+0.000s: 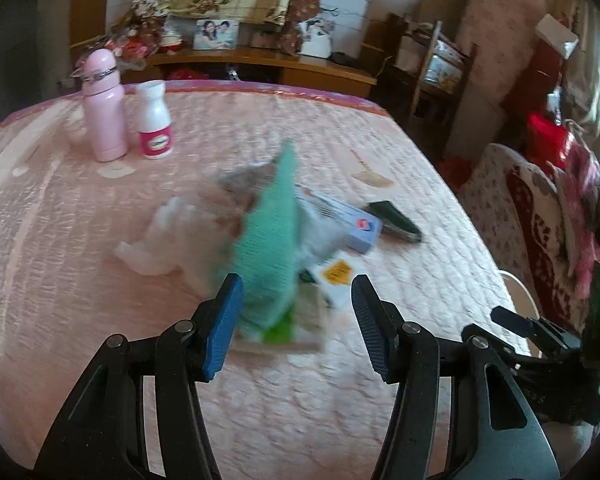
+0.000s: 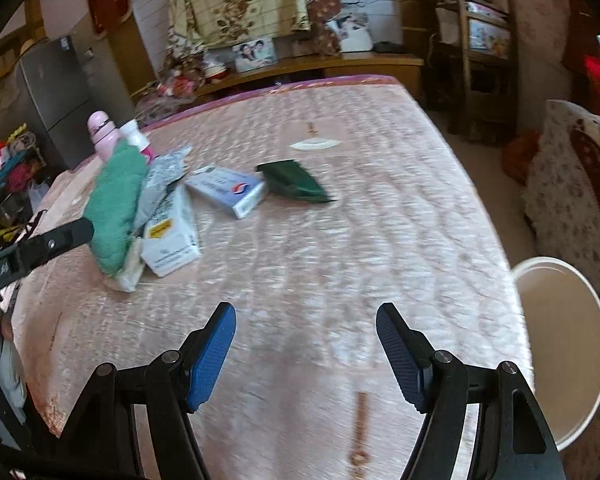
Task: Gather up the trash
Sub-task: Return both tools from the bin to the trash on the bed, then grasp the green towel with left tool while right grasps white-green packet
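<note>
A heap of trash lies on the pink quilted table (image 1: 80,240): a green cloth (image 1: 270,240), a crumpled clear plastic bag (image 1: 160,236), a blue-white carton (image 1: 352,224), a white box with a yellow label (image 1: 336,276) and a dark green pouch (image 1: 396,220). My left gripper (image 1: 296,312) is open, its jaws on either side of the cloth's near end. My right gripper (image 2: 306,344) is open and empty above bare table, well right of the heap. There the cloth (image 2: 116,204), white box (image 2: 172,240), carton (image 2: 232,192) and pouch (image 2: 292,182) show.
A pink bottle (image 1: 104,108) and a white bottle (image 1: 154,122) stand at the table's far left. A white bucket (image 2: 560,344) sits off the table's right edge beside a patterned chair (image 2: 572,184). A wooden shelf (image 1: 260,60) runs behind the table.
</note>
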The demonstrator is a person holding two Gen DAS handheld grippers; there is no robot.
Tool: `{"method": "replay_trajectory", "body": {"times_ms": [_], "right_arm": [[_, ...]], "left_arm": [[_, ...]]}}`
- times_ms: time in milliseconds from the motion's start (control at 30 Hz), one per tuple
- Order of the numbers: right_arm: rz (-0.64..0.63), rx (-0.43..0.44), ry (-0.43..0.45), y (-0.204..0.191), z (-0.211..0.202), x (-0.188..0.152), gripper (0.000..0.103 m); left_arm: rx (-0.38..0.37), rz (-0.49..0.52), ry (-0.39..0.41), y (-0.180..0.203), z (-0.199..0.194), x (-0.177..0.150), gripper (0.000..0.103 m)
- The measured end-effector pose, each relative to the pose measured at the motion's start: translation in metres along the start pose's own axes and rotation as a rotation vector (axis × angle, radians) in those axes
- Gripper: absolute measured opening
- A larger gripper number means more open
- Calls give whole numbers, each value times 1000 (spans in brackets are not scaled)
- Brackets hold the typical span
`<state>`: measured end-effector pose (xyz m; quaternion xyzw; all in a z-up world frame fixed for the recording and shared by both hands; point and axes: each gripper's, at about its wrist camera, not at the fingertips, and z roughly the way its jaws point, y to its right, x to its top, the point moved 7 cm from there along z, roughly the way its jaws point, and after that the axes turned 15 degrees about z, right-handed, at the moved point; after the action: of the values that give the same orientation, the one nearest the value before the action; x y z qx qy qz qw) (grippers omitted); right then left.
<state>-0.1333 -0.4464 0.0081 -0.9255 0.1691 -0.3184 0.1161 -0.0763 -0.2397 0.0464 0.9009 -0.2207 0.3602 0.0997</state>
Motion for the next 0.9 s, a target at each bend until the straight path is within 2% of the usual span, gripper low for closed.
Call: {"method": "replay_trajectory", "body": {"times_ms": [167,233,333,367,400,500,567,767,900], "right_arm": [[-31,20,-22,-20,12,2,70],[-39,23,-26,-24,15,2,70],[-41,34,-34,-29,18,4,70],[-41,38,-36,-30,19,5,70],[-42,44,-38,-32,19,5,70],[-50,68,-53,-41,22,6,70],[-65,99,-70,-52,25,4,70],[-87,208,-159,-92,40,-14,70],[-168,245,-187,-125,47,-31,65]], "left_arm": [[30,10,-13,-19,16,7,55],[38,26,-42,-22,29,7,55],[3,21,-60,-24,39,5,55],[-13,24,-62,-23,41,6,54],[-17,26,-59,-23,41,6,47],[-59,9,-52,-26,36,8,39],[-69,-11,-33,-32,27,11,38],[-29,2,13,-49,-8,15,37],[0,-4,25,-66,-25,10,37]]}}
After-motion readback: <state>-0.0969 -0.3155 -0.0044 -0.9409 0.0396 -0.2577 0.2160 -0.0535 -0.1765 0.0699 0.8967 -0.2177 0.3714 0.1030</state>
